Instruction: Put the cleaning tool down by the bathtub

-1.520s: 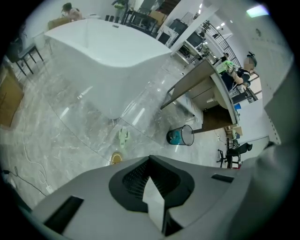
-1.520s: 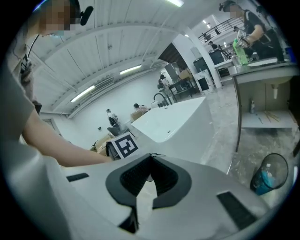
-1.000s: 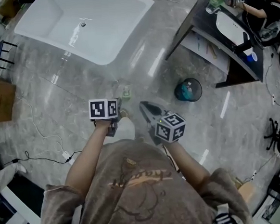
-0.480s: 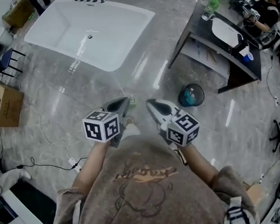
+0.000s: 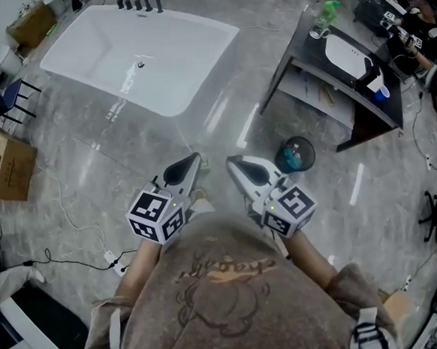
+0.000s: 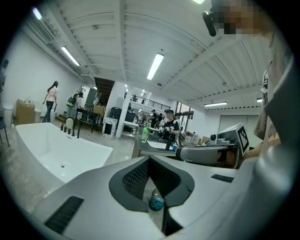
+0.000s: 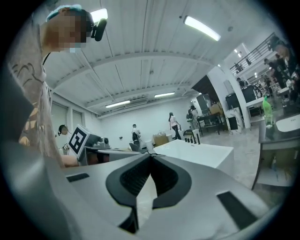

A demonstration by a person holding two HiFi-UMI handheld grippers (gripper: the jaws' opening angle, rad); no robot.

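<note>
A: Any readable text here?

B: No words or numbers. The left marker cube (image 5: pixel 156 215) and right marker cube (image 5: pixel 290 209) carry black-and-white square code patterns only, no characters.

A: Shirt?

B: The shirt print (image 5: pixel 226 271) has a line of script lettering across a drawing. It's too blurred to read.

A: Box? Bottle on the counter?

B: Nothing legible on the cardboard box (image 5: pixel 3 163). The green bottle (image 5: pixel 328 9) is too small to show any label.

A: Gripper views?

B: Same code squares on the cubes, seen side-on. Nothing else legible in either.
</note>
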